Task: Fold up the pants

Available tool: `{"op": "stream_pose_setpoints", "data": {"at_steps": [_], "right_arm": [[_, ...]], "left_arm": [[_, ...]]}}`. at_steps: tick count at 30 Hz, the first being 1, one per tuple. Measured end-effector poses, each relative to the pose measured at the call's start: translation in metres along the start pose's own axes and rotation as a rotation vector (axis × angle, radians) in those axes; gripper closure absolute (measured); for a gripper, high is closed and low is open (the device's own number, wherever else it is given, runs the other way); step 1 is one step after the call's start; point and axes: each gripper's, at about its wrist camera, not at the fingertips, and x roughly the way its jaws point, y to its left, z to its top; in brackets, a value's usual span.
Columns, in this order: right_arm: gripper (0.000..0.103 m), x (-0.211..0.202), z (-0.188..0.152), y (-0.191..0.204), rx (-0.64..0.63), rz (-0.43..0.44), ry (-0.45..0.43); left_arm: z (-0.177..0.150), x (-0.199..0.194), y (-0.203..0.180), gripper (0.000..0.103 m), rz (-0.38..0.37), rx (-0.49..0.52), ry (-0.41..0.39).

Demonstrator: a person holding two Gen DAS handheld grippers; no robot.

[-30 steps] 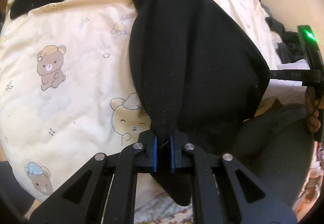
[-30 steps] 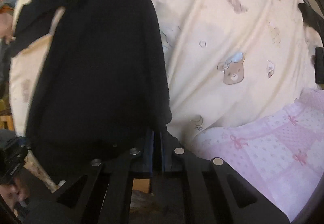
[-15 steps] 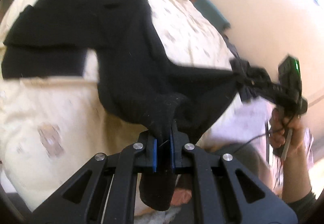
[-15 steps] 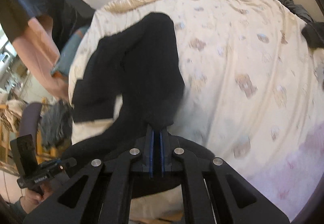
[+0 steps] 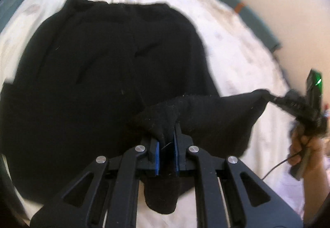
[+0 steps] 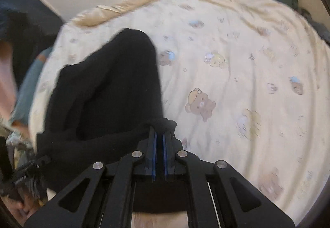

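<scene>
Pants [image 5: 99, 87], black, lay spread on the bear-print bedsheet [image 6: 237, 83], waistband toward the far edge. Left gripper [image 5: 166, 145] was clamped on a bunched fold of the fabric. Right gripper [image 6: 159, 141] pinched another corner, cloth stretched taut between the two.

Between your left gripper's [image 5: 166, 141] matt black plastic jaws sits the pants [image 5: 99, 83], a soft, slightly fuzzy black knit that picks up lint. The pads [image 5: 157, 153] are blue rubbery strips; the pivot pins are shiny metal. Beyond your right gripper [image 6: 159, 137] lies the bedspread [image 6: 247, 83], smooth cream printed cotton.
</scene>
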Motion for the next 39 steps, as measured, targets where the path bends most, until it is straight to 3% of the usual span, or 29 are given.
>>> {"op": "stream_pose_setpoints", "data": {"at_steps": [4,5,6,7,8,9,13,14,15,16,17,19,21,24,26,28,30,32,34,35,37,39], "right_arm": [[0.093,0.06,0.012,-0.002,0.006,-0.047,0.068],[0.09,0.072,0.013,-0.002,0.007,-0.053,0.088],[0.086,0.079,0.013,-0.003,0.001,-0.067,0.101],[0.069,0.087,0.013,-0.004,-0.006,-0.078,0.121],[0.04,0.093,0.012,-0.006,-0.012,-0.077,0.143],[0.03,0.094,0.009,-0.007,-0.024,-0.1,0.155],[0.028,0.065,0.002,-0.009,-0.103,-0.257,0.053],[0.027,0.048,0.0,-0.014,-0.051,-0.225,-0.002],[0.027,0.034,-0.003,-0.02,0.024,-0.138,-0.049],[0.027,0.02,-0.013,-0.026,0.117,-0.005,-0.087],[0.028,0.018,-0.02,-0.024,0.136,0.045,-0.075],[0.028,0.025,-0.043,-0.007,0.086,0.123,-0.004],[0.028,0.045,-0.064,0.012,-0.01,0.115,0.088],[0.03,0.071,-0.084,0.011,-0.039,0.038,0.177],[0.03,0.075,-0.087,-0.008,-0.023,-0.072,0.172],[0.03,0.065,-0.088,-0.031,0.052,-0.155,0.146],[0.03,0.043,-0.095,-0.047,0.157,-0.096,0.115],[0.028,0.021,-0.108,-0.046,0.182,-0.01,0.103],[0.028,0.004,-0.124,-0.04,0.196,0.051,0.084],[0.028,-0.002,-0.134,-0.035,0.212,0.099,0.081],[0.028,-0.006,-0.16,-0.025,0.262,0.189,0.098],[0.028,0.0,-0.188,-0.013,0.325,0.276,0.135]], "left_arm": [[0.023,0.066,0.009,0.09,0.131,0.045,0.097],[0.024,0.075,0.01,0.083,0.145,0.043,0.112],[0.024,0.082,0.012,0.068,0.159,0.044,0.129],[0.024,0.088,0.013,0.057,0.169,0.044,0.146],[0.022,0.09,0.017,0.031,0.178,0.035,0.156],[0.022,0.09,0.018,0.019,0.192,0.029,0.157],[0.019,0.061,0.039,0.019,0.294,-0.016,0.097],[0.018,0.044,0.045,0.019,0.321,-0.055,0.048],[0.014,0.022,0.048,0.021,0.336,-0.111,-0.039],[0.006,0.005,0.045,0.021,0.307,-0.131,-0.117],[-0.001,-0.003,0.038,0.021,0.268,-0.113,-0.154],[-0.015,0.007,0.019,0.021,0.193,-0.052,-0.104],[-0.035,0.046,0.004,0.024,0.113,0.002,0.054],[-0.057,0.082,0.016,0.026,0.221,-0.04,0.159],[-0.064,0.092,0.04,0.025,0.262,-0.108,0.205],[-0.068,0.083,0.055,0.025,0.245,-0.148,0.193],[-0.071,0.054,0.058,0.027,0.194,-0.143,0.148],[-0.082,0.018,0.058,0.026,0.13,-0.11,0.098],[-0.098,-0.013,0.065,0.026,0.141,-0.094,0.044],[-0.111,-0.032,0.075,0.026,0.181,-0.11,0.008],[-0.136,-0.057,0.1,0.026,0.214,-0.193,-0.027],[-0.175,-0.077,0.13,0.026,0.182,-0.352,-0.039]]}}
